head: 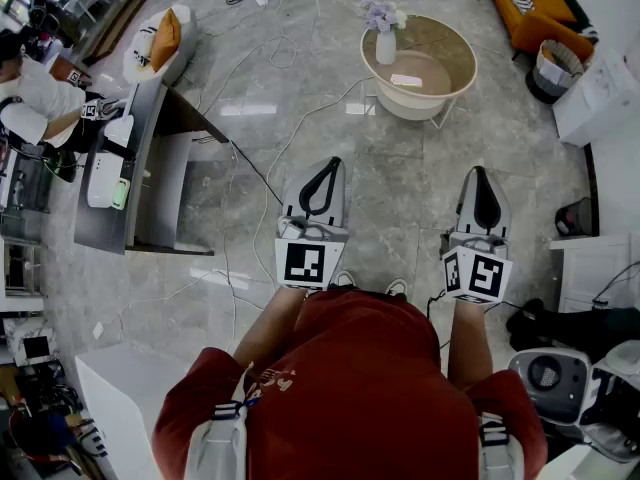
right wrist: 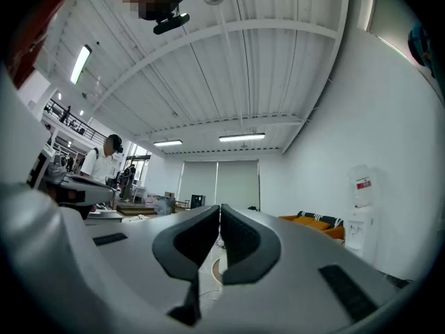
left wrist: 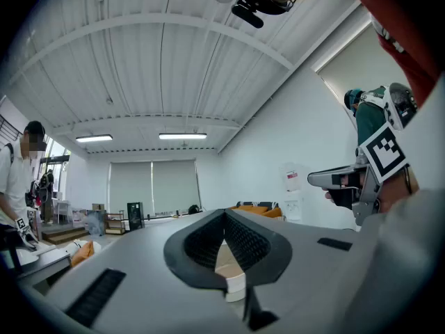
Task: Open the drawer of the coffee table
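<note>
A round cream coffee table [head: 450, 53] stands on the marble floor far ahead, with a white vase of flowers [head: 385, 40] on top; no drawer shows from here. A long grey low table [head: 110, 183] stands at the left. My left gripper [head: 334, 161] is held level over the floor, well short of both tables, its jaws shut with nothing between them [left wrist: 224, 213]. My right gripper [head: 479, 172] hangs beside it to the right, its tips together and empty [right wrist: 220, 207]. A sliver of the cream table [left wrist: 226, 263] shows through the left jaws.
Cables [head: 270, 158] trail across the floor between me and the tables. An orange sofa [head: 535, 8] and a bin [head: 553, 68] are at the far right, a white cabinet [head: 600, 93] beside them. A person [head: 30, 98] stands at the far left.
</note>
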`<state>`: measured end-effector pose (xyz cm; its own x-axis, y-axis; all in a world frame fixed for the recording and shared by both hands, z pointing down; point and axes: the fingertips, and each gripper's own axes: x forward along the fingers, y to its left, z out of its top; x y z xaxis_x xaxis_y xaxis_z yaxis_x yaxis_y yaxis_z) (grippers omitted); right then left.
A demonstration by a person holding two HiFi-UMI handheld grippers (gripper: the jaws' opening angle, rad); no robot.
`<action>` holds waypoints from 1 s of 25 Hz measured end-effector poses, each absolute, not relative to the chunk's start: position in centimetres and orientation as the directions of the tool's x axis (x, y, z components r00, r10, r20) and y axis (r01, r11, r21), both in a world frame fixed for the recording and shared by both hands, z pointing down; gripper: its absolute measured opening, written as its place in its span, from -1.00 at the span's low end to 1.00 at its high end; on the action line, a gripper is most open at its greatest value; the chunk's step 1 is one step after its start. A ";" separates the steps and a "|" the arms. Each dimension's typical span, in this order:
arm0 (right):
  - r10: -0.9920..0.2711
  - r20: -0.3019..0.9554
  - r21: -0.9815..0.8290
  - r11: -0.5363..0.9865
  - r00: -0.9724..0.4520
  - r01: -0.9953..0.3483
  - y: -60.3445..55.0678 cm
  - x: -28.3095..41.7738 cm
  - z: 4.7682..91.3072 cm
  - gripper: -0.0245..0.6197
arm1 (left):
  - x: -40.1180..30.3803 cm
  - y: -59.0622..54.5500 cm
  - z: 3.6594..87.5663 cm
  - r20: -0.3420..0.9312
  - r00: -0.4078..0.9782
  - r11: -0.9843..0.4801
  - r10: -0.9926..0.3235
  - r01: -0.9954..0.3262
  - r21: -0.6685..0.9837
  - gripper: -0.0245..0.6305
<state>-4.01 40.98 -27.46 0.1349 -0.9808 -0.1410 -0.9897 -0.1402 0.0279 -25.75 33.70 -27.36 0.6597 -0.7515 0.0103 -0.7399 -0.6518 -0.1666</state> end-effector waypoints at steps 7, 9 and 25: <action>-0.979 -0.136 0.030 -0.159 0.153 -0.987 41.3 -4.2 -27.7 -0.85 | -26.1 33.8 -27.7 0.011 0.667 -0.659 -0.745 -0.733 -0.168 -0.88; -0.978 -0.143 0.035 -0.161 0.154 -0.986 41.0 -4.5 -27.8 -0.85 | -26.4 33.4 -27.6 0.009 0.668 -0.660 -0.744 -0.733 -0.166 -0.88; -0.977 -0.069 0.040 -0.207 0.204 -0.978 39.3 -8.8 -24.7 -0.85 | -28.4 30.5 -24.4 0.027 0.719 -0.715 -0.695 -0.686 -0.132 -0.88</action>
